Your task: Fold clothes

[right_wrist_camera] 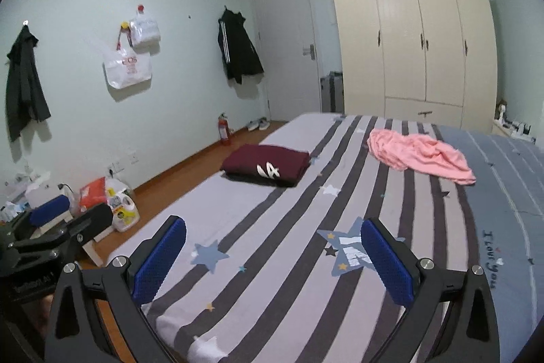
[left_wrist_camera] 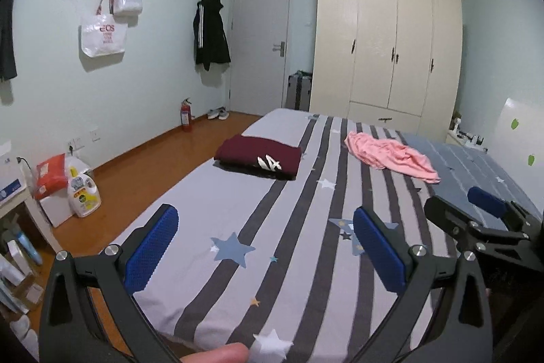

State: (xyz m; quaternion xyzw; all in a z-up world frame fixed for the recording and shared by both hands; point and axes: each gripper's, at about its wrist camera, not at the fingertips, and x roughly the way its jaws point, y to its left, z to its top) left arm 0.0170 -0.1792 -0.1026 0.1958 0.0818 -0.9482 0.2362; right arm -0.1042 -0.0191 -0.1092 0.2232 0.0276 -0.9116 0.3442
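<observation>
My bed [left_wrist_camera: 238,213] fills most of both views, under a grey sheet with dark stripes and stars; I place everything else by it. Beyond its far end stands the cream wardrobe [left_wrist_camera: 387,46], with the white door [left_wrist_camera: 260,36] to that wardrobe's left. On the wall across the floor from the bed hang a black jacket [left_wrist_camera: 210,33] and a white bag [left_wrist_camera: 102,34].

On the bed, the pink garment [right_wrist_camera: 421,155] lies crumpled and unfolded toward the far end, on the side where the sheet turns blue. The maroon garment [right_wrist_camera: 268,164] sits folded flat near the bed's opposite edge, the one along the floor, well apart from the pink one.

On the floor beside the bed stand a detergent jug [left_wrist_camera: 83,193] and, farther along the wall, a red extinguisher [left_wrist_camera: 185,114].

My left tongs [left_wrist_camera: 265,247] hang above the near end of the bed, blue pads spread wide with nothing between them. My right tongs [right_wrist_camera: 275,256] hover over the same end, likewise spread wide and empty. Neither touches any cloth. A fingertip [left_wrist_camera: 217,354] of mine shows at the bottom of the left view.
</observation>
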